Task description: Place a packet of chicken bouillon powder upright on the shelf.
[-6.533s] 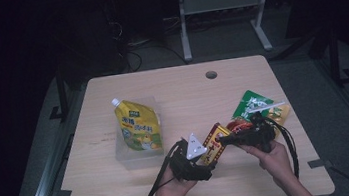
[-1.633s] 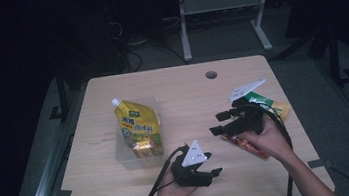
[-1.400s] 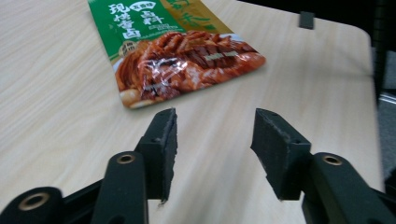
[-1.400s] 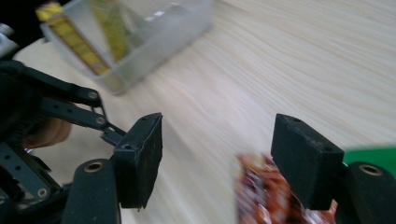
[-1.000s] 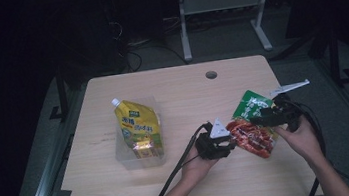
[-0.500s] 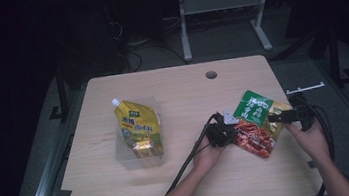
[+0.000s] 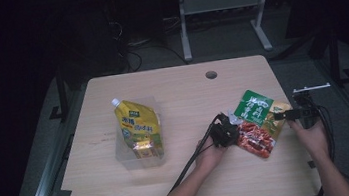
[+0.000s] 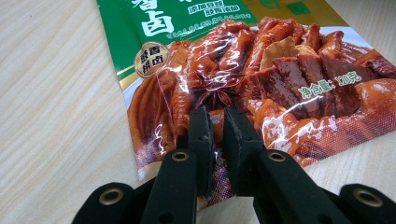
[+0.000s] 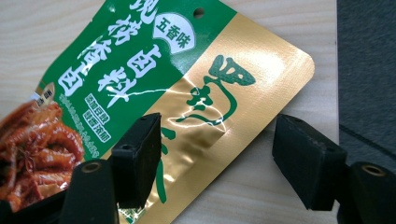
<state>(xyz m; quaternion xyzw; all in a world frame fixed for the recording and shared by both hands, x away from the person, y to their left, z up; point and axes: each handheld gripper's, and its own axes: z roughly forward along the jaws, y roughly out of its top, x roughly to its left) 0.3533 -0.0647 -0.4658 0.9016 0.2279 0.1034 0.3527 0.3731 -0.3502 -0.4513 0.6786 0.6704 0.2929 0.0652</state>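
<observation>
A flat snack packet (image 7: pixel 258 120), green and gold at its far end and red at its near end, lies on the right part of the wooden table (image 7: pixel 172 93). My left gripper (image 7: pixel 227 132) is at the packet's left red end. In the left gripper view its jaws (image 8: pixel 215 114) have just been closing and now pinch the packet's (image 8: pixel 280 70) edge film between them. My right gripper (image 7: pixel 290 113) is at the packet's right side. In the right gripper view it (image 9: pixel 217 120) stands open, astride the gold corner of the packet (image 9: pixel 140 56) without touching it.
A yellow spouted pouch (image 7: pixel 138 127) stands in a clear plastic container (image 7: pixel 137 160) at the table's left middle. A cable hole (image 7: pixel 211 75) lies at the far edge. The table's right edge (image 9: pixel 337 70) runs close beside my right gripper, with dark floor beyond.
The left gripper slid right onto the packet's red end and its jaws drew together. The right gripper came down and in to the packet's gold corner. The packet stayed on the table.
</observation>
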